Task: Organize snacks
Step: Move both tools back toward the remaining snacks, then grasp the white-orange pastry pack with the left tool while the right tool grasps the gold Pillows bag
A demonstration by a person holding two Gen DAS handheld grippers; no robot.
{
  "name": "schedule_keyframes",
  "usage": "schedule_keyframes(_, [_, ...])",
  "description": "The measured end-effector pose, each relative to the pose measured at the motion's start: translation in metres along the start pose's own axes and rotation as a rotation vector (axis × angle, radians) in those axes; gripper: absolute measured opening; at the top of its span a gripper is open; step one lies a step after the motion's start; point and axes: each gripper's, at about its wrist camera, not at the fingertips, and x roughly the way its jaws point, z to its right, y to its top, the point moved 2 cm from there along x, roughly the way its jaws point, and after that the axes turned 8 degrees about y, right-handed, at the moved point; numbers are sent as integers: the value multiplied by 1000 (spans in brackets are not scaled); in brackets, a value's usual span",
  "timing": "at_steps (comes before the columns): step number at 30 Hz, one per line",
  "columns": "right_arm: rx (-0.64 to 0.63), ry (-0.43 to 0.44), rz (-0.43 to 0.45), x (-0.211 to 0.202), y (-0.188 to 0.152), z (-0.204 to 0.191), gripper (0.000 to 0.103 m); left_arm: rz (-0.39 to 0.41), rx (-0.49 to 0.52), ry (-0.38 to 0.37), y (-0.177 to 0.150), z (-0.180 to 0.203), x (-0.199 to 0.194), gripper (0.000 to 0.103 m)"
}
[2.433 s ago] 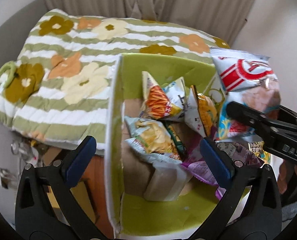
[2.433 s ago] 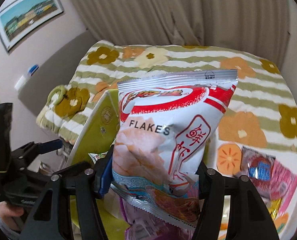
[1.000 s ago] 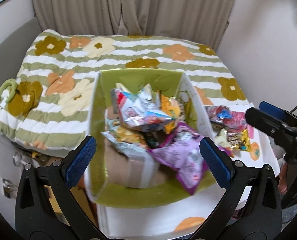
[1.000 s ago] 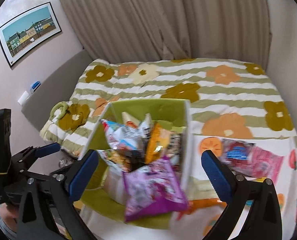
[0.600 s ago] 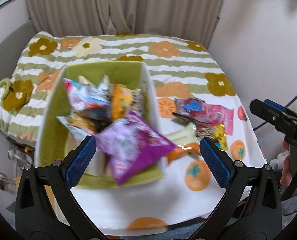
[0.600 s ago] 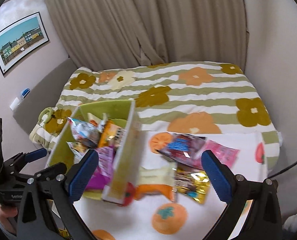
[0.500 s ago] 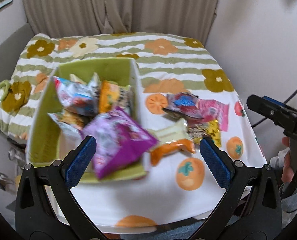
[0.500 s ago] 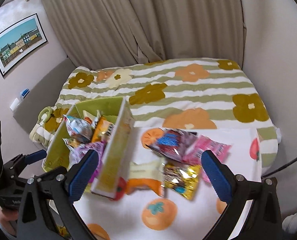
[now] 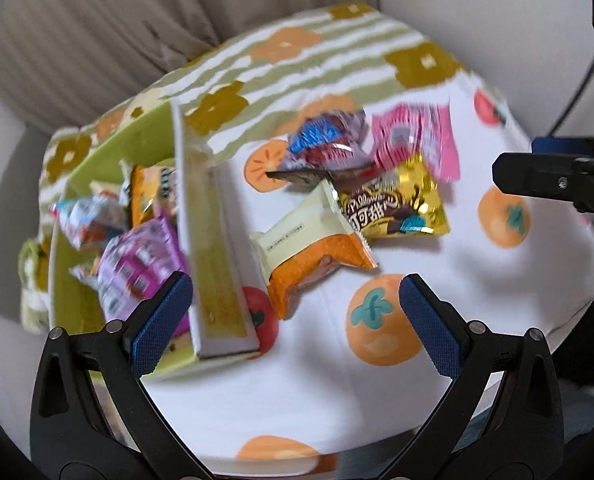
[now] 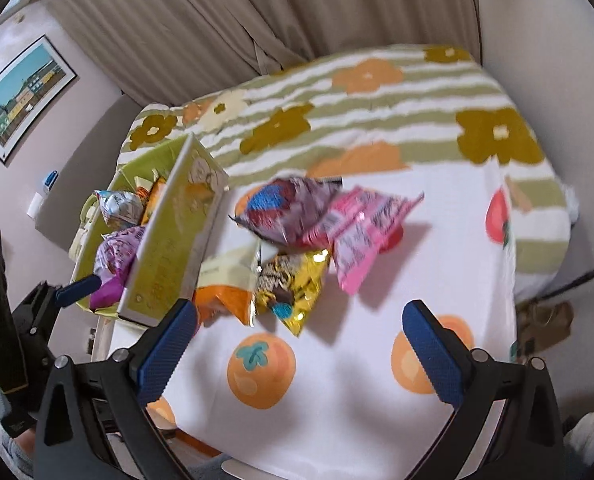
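Note:
A green box [image 9: 213,264] [image 10: 169,240] at the table's left holds several snack bags, among them a purple bag [image 9: 137,268] [image 10: 115,256] and a silver bag [image 9: 89,220]. On the white cloth beside it lie an orange-and-cream packet [image 9: 317,248] [image 10: 225,280], a yellow packet [image 9: 397,208] [image 10: 293,284], a pink packet [image 9: 421,136] [image 10: 361,224] and a blue-and-red bag [image 9: 325,144] [image 10: 285,204]. My left gripper [image 9: 297,316] is open and empty above the cloth. My right gripper [image 10: 297,344] is also open and empty; its finger [image 9: 537,178] shows at the right of the left wrist view.
The table [image 10: 337,400] wears a white cloth printed with orange persimmons. Behind it is a bed with a striped flowered quilt [image 10: 377,96], and curtains [image 10: 257,12] hang at the back. A framed picture [image 10: 21,96] is on the left wall.
The red-and-white flakes bag held by the right gripper 2.4 s ago was let go into the box. Both grippers have since swung right, toward the loose packets on the cloth.

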Motion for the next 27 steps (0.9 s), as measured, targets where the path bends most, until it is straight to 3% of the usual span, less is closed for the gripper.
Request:
schedule_keyframes(8, [157,55,-44,42,-14,29,102,-116,288,48,21,29,59,99])
schedule_keyframes(15, [290,108,-49,75,-18,47,102,-200,505,-9,36,44,92,95])
schedule_keyframes(21, [369,135,-44,90,-24,59,102,-301,527,-127,49,48,117,94])
schedule_keyframes(24, [370,152,-42,95,-25,57,102,-336,515,-164,50,50,127,85])
schedule_keyframes(27, [360,167,-40,101,-24,53,102,-338,518,-181,49,52,132,82])
